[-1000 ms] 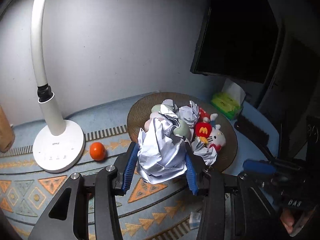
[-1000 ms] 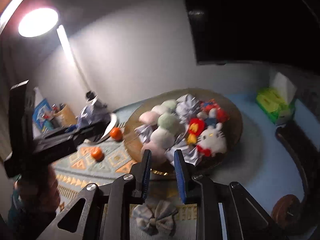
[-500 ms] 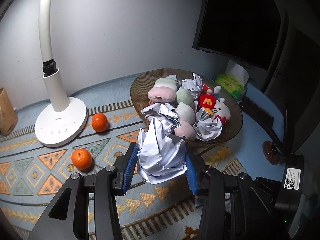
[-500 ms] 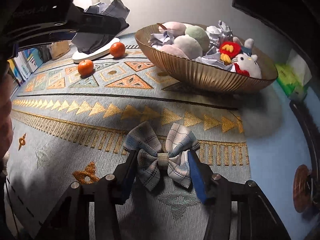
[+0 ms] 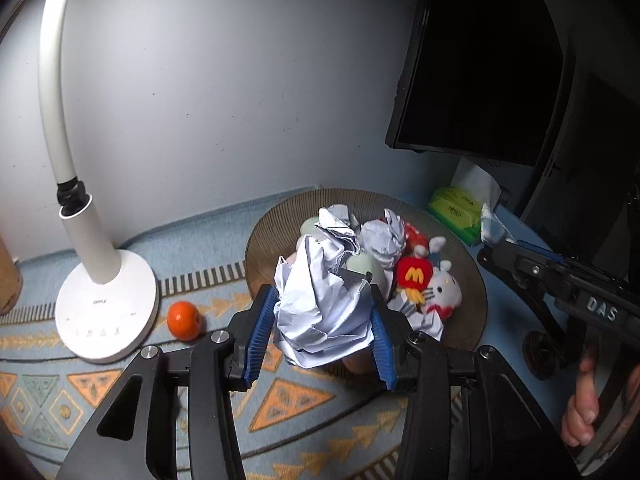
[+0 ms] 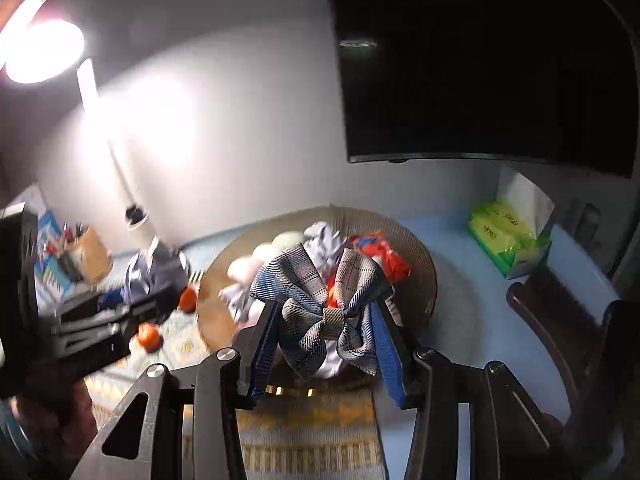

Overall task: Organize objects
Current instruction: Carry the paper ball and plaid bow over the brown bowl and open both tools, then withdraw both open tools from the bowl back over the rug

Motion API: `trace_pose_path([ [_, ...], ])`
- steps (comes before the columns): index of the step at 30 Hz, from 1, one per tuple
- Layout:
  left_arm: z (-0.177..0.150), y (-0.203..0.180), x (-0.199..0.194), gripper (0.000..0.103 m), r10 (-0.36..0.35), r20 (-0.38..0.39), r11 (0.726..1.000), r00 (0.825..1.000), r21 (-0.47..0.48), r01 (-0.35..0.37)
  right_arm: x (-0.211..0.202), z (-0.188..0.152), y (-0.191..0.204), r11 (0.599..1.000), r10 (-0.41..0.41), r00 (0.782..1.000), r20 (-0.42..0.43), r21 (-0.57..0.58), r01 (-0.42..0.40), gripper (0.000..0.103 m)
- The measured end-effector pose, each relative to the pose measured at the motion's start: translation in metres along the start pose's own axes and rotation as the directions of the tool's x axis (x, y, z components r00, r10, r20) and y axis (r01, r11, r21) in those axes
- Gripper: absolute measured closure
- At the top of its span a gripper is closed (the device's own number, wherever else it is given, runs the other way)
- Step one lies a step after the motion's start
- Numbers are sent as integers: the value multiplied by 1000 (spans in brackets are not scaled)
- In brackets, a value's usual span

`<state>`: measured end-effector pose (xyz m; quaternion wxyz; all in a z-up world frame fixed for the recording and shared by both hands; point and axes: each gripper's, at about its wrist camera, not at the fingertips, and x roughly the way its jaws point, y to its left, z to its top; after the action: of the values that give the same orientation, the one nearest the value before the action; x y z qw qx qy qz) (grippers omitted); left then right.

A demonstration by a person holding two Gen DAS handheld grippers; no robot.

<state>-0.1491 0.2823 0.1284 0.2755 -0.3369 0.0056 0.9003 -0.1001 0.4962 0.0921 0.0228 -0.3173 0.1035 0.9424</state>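
My left gripper (image 5: pixel 318 332) is shut on a crumpled paper ball (image 5: pixel 324 304) and holds it above the mat, just in front of the brown ribbed bowl (image 5: pixel 472 280). The bowl holds paper balls, soft pastel toys, a red M toy (image 5: pixel 414 274) and a white cat plush (image 5: pixel 442 290). My right gripper (image 6: pixel 326 344) is shut on a plaid fabric bow (image 6: pixel 324 300) and holds it in the air in front of the bowl (image 6: pixel 424 264). The right gripper also shows in the left wrist view (image 5: pixel 496 236), with the bow's tip between its jaws.
A white desk lamp base (image 5: pixel 106 308) stands left with an orange (image 5: pixel 184 320) beside it; two oranges (image 6: pixel 150 338) show in the right view. A green tissue pack (image 5: pixel 456 214) and a dark monitor (image 5: pixel 480 60) stand behind the bowl. A patterned mat (image 5: pixel 296 400) covers the table.
My right gripper has closed on the bow and lifted it off the mat to the bowl's height. My left gripper, still holding the paper ball, has moved closer to the bowl.
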Motion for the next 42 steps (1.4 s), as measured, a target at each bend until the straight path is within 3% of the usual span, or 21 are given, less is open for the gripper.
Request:
trace_pose_path([
  [4, 21, 1, 35, 60, -19, -12, 1000, 1000, 5, 19, 53, 35, -18, 994, -34, 999, -19, 105, 35, 58],
  [7, 31, 2, 57, 57, -63, -34, 998, 997, 11, 63, 70, 53, -24, 994, -52, 998, -31, 99, 55, 55],
  [9, 34, 4, 69, 42, -125, -73, 992, 989, -9, 125, 83, 62, -25, 993, -64, 996, -54, 99, 69, 37],
  [10, 34, 6, 72, 25, -133, -88, 991, 987, -28, 131, 85, 63, -25, 992, -70, 996, -56, 100, 76, 29],
  [14, 23, 12, 55, 23, -131, -68, 991, 989, -50, 128, 73, 55, -28, 992, -34, 998, -58, 118, 40, 29],
  [18, 4, 21, 8, 23, -120, -27, 990, 992, -71, 118, 45, 37, -21, 991, 35, 997, -62, 130, -27, 29],
  [22, -24, 45, -56, 22, -56, 29, 991, 998, -123, 60, 11, 15, 5, 977, 172, 983, -71, 137, -161, 29],
  [25, -57, 68, -98, 10, 73, 59, 983, 996, -171, -62, -12, -8, 37, 964, 262, 960, -96, 78, -255, 29],
  [27, -80, 89, -116, 2, 187, 64, 963, 980, -209, -170, -22, -30, 63, 957, 291, 949, -125, 30, -289, 29],
  [31, -128, 114, -120, 2, 343, -14, 918, 939, -210, -338, -19, -84, 106, 953, 287, 941, -181, -43, -299, 29],
  [37, -168, 131, -108, 2, 358, -73, 907, 931, -210, -365, 18, -139, 124, 971, 154, 968, -198, -150, -185, 29],
  [38, -169, 131, -105, 2, 354, -96, 908, 930, -204, -366, 21, -139, 121, 970, 166, 964, -208, -142, -198, 29],
  [42, -170, 126, -107, 2, 351, -68, 915, 934, -187, -358, 16, -128, 129, 963, 181, 967, -182, -167, -211, 29],
])
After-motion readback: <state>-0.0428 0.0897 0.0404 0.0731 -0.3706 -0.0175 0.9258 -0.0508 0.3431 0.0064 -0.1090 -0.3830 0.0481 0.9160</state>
